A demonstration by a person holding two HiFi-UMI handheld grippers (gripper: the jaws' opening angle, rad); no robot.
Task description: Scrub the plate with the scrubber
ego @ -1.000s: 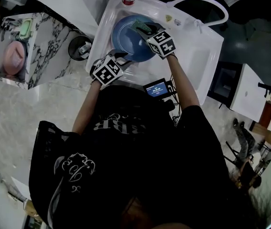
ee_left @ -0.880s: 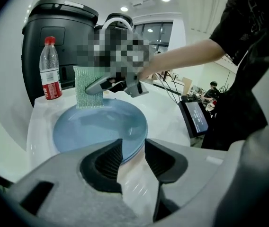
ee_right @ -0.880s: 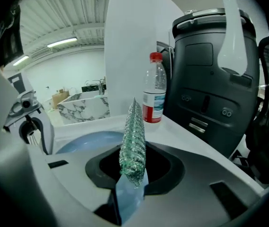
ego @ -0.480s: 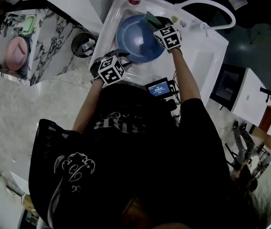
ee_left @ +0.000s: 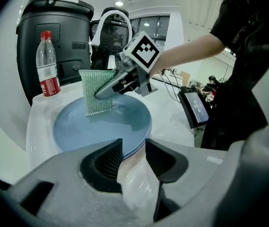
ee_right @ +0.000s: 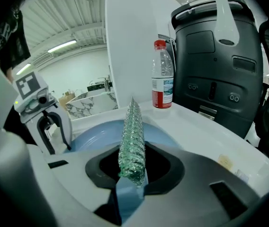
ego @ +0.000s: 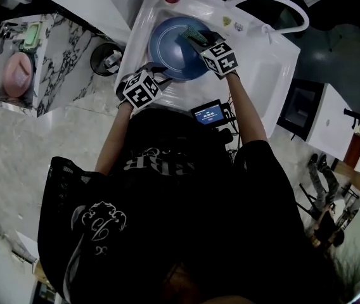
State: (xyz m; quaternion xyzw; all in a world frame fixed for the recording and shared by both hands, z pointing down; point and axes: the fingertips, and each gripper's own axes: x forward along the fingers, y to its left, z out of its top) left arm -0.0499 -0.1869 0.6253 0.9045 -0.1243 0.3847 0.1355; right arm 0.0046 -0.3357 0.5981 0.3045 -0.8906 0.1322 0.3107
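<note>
the jaws of the left gripper (ee_left: pixel 133 157) are pinched nearly together on the near rim of the blue plate (ee_left: pixel 87 129). the plate lies flat on the white tabletop (ee_left: pixel 172 112), at 12 o'clock from them.

in the right gripper view, the right gripper (ee_right: pixel 132 169) has its jaws clamped on the green scrubber (ee_right: pixel 132 136). it stands edge-on, long axis toward 12 o'clock, with the plate beneath.

in the head view the scrubber sits at the plate's 2 o'clock edge. the right gripper is nearer, so the stroke likely sweeps toward 7 o'clock.
</note>
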